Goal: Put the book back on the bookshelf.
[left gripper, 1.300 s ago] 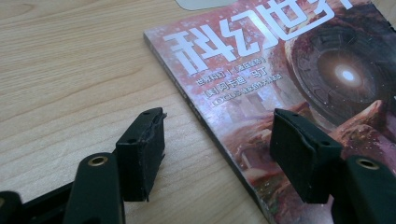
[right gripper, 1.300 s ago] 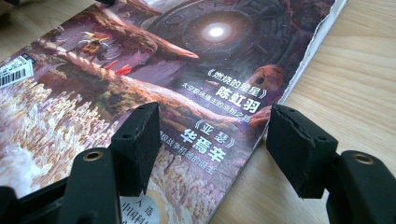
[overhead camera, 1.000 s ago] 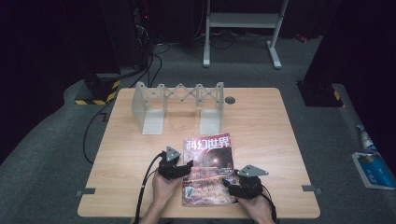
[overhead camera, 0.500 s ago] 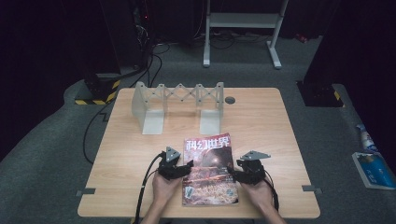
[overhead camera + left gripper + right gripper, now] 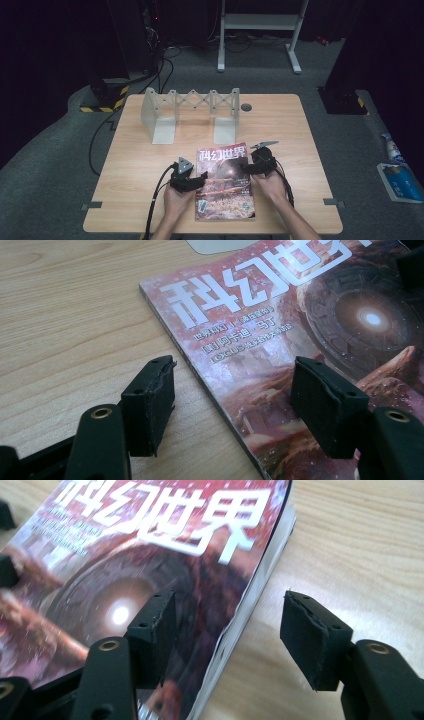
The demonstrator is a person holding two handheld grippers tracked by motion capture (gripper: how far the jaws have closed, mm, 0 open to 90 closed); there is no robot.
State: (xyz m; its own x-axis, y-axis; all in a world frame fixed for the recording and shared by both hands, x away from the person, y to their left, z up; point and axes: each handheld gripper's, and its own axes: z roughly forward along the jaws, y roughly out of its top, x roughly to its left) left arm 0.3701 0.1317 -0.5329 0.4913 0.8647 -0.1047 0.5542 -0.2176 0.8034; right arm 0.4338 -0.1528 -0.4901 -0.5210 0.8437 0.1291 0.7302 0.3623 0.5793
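Across the wooden table (image 5: 150, 165), toward its 6 o'clock edge, lies the science-fiction magazine (image 5: 223, 182), flat and cover up, with the white accordion book rack (image 5: 190, 112) standing well apart at 12 o'clock. Since a second ago the right gripper (image 5: 257, 161) has slid up the magazine's right edge from about 4 o'clock to 2 o'clock; its jaws stand spread, one over the cover, one over bare wood, straddling the page edge. Opposite, at 9 o'clock, the left gripper (image 5: 186, 181) has not moved, jaws likewise apart astride the spine. Both look poised to pinch and lift the magazine.
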